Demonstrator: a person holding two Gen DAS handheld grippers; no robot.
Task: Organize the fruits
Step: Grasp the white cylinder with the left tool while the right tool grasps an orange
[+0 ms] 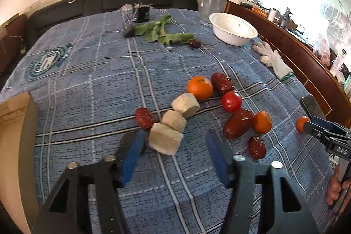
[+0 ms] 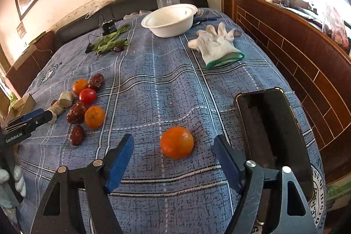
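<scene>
Surface: blue plaid tablecloth [image 2: 153, 84] over a table by a wood-panelled ledge; a white bowl [image 2: 170, 20] stands at the far end, a white glove [image 2: 216, 45] near it, a black phone [image 2: 269, 131] at the near right edge.
Fruit: 1 lone orange [image 2: 177, 142] lies apart; the rest, 2 more oranges, a tomato [image 1: 231, 101] and several red dates, are clustered beside 3 pale cut chunks [image 1: 165, 138].
Right gripper [image 2: 173, 152]: jaws partly open around the lone orange, pads clear of it on both sides, holding nothing.
Left gripper [image 1: 173, 144]: jaws partly open, empty, nearest pale chunk just inside the left pad.
Pose: both tilt steeply down toward the cloth, tips low.
Risk 1: an off-centre squeeze could send the round orange rolling toward the phone.
Risk 2: the left tips may nudge a chunk or the date [image 1: 144, 118] beside it.
Risk 3: pads could snag the loose cloth.
</scene>
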